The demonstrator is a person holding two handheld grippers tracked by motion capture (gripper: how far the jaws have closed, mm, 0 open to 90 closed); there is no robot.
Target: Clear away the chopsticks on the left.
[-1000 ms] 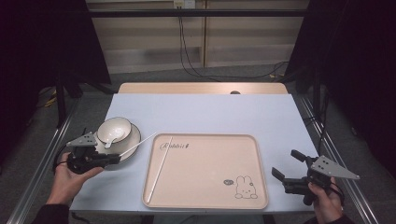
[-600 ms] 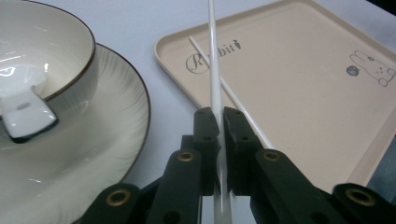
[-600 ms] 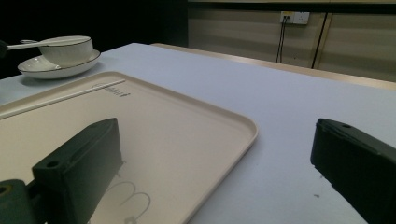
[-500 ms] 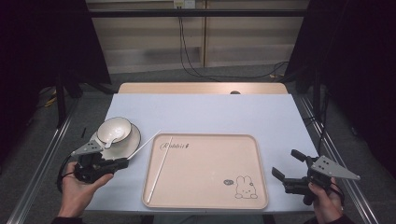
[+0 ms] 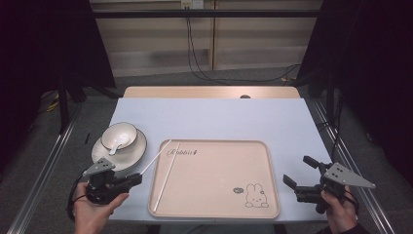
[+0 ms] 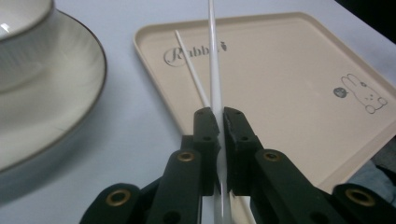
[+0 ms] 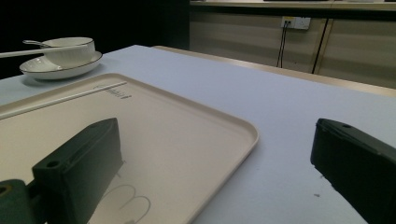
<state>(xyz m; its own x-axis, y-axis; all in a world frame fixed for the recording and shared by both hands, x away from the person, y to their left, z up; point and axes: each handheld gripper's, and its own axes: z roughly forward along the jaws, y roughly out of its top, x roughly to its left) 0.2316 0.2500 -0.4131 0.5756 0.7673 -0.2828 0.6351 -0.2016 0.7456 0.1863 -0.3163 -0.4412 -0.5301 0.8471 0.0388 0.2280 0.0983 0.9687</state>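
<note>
My left gripper [image 5: 138, 178] [image 6: 219, 114] is near the table's front left, shut on a white chopstick [image 5: 157, 157] [image 6: 214, 65]. The stick's far end reaches over the top left corner of the beige rabbit tray [image 5: 272, 170] [image 6: 299, 70]. A second white chopstick [image 5: 167, 175] [image 6: 190, 78] lies flat along the tray's left side. My right gripper [image 5: 297, 169] [image 7: 215, 135] stays off the tray's right edge, jaws wide open and empty.
A white bowl [image 5: 119, 135] [image 7: 67, 49] with a spoon [image 5: 113, 146] in it sits on a dark-rimmed plate [image 5: 139, 148] [image 6: 70, 88], just beyond my left gripper. The pale blue table [image 5: 219, 117] ends at a wooden strip at the back.
My left hand has drawn back toward the near edge and a little right, carrying the chopstick with it. The right gripper has stayed still.
</note>
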